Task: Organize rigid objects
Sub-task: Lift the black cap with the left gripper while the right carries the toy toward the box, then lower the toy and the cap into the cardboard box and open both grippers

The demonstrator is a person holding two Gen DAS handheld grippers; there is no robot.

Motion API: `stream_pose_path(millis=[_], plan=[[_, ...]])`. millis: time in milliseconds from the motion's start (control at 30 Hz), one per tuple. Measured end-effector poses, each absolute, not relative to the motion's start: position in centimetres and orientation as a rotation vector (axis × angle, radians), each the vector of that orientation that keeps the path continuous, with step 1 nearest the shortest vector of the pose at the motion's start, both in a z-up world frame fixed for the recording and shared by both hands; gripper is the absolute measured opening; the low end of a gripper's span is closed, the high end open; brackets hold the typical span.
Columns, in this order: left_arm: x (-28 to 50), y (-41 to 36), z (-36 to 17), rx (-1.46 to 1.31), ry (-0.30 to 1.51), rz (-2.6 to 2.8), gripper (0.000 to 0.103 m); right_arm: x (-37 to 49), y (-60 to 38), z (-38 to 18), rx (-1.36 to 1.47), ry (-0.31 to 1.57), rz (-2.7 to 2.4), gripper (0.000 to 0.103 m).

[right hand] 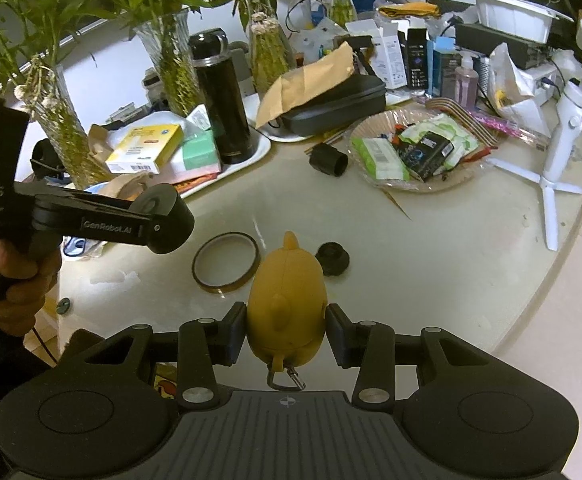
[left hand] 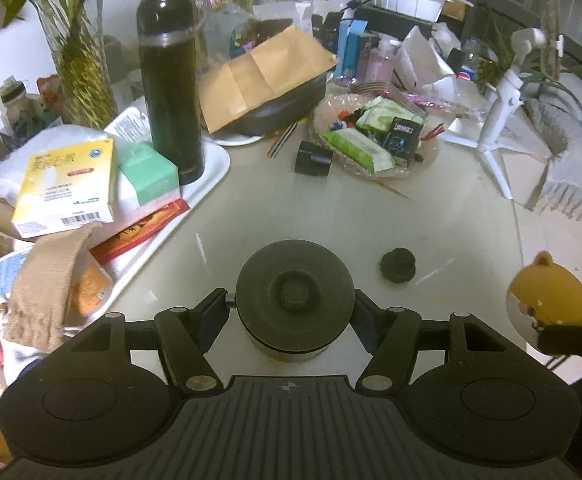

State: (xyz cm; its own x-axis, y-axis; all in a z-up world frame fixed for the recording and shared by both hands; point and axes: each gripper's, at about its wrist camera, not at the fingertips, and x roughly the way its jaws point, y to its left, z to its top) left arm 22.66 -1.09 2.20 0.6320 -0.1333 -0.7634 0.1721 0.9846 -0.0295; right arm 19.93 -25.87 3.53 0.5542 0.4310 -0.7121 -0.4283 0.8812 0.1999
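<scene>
Both grippers grasp something: left gripper (left hand: pixel 291 312) clamps a black round jar (left hand: pixel 294 300), right gripper (right hand: pixel 287 334) clamps a yellow bear toy (right hand: pixel 287 300) above the table (right hand: pixel 451 240).

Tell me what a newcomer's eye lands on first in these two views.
First, the yellow bear-shaped toy clamped in the right gripper, over the near edge of the table. Next, the round black lidded jar gripped by the left gripper. Behind them, the tall black flask stands on a white tray amid clutter at the left.
</scene>
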Motion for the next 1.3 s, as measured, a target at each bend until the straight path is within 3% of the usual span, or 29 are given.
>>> stream_pose_path(millis=[633, 1300], plan=[[15.1, -0.7, 5.6, 0.044, 0.812, -0.219, 0.064, 16.7, -24.9, 4.6, -0.019, 0.838, 0.557, 0.045], [8.3, -1.6, 4.2, 0.047, 0.885, -0.280, 0.064, 13.8, -24.5, 4.5, -0.026, 0.845, 0.594, 0.045]])
